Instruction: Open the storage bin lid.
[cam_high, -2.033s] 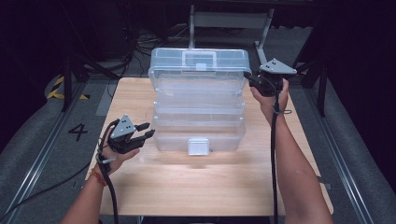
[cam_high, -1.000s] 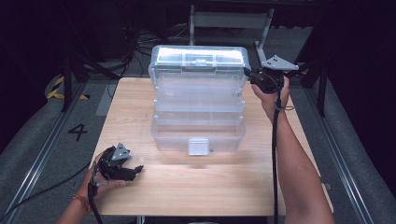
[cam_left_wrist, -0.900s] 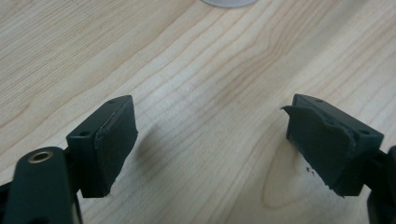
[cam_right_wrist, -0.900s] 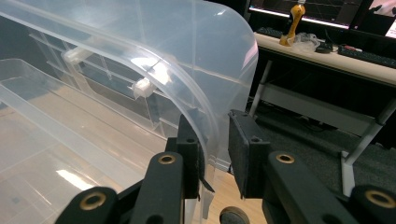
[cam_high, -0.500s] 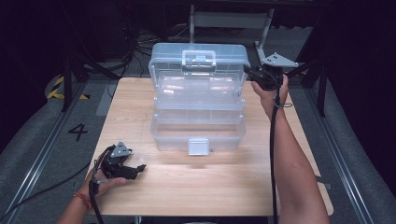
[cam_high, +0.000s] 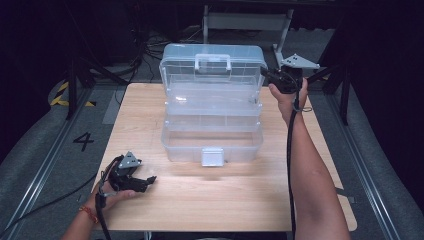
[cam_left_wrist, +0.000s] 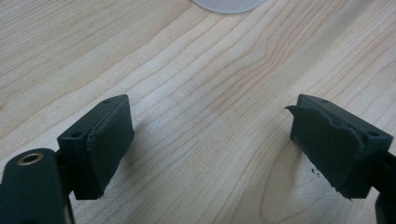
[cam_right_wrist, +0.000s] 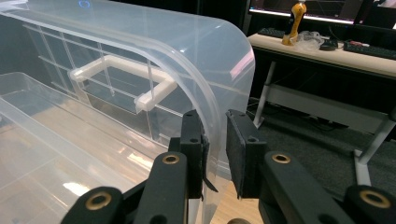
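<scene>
A clear plastic toolbox (cam_high: 212, 142) stands in the middle of the wooden table (cam_high: 225, 200), its stepped trays spread open. Its lid (cam_high: 212, 75) stands upright at the back, white handle (cam_high: 212, 61) facing me. My right gripper (cam_high: 265, 72) is at the lid's right end, shut on the lid's curved rim (cam_right_wrist: 212, 107), which runs between the two pads of the right gripper (cam_right_wrist: 217, 140). My left gripper (cam_high: 150, 182) rests low over the table's front left, apart from the box. In the left gripper view, the left gripper (cam_left_wrist: 210, 149) is open with only bare wood between its jaws.
The box's white front latch (cam_high: 212, 156) faces the front edge. A metal stand (cam_high: 245, 22) sits behind the table, and cables lie on the dark floor at the left. A desk (cam_right_wrist: 327, 51) with screens shows beyond the lid in the right gripper view.
The lid has swung up and back with my right gripper, and the trays have spread out. My left gripper, earlier beside the box, dropped to the front left and has stayed there.
</scene>
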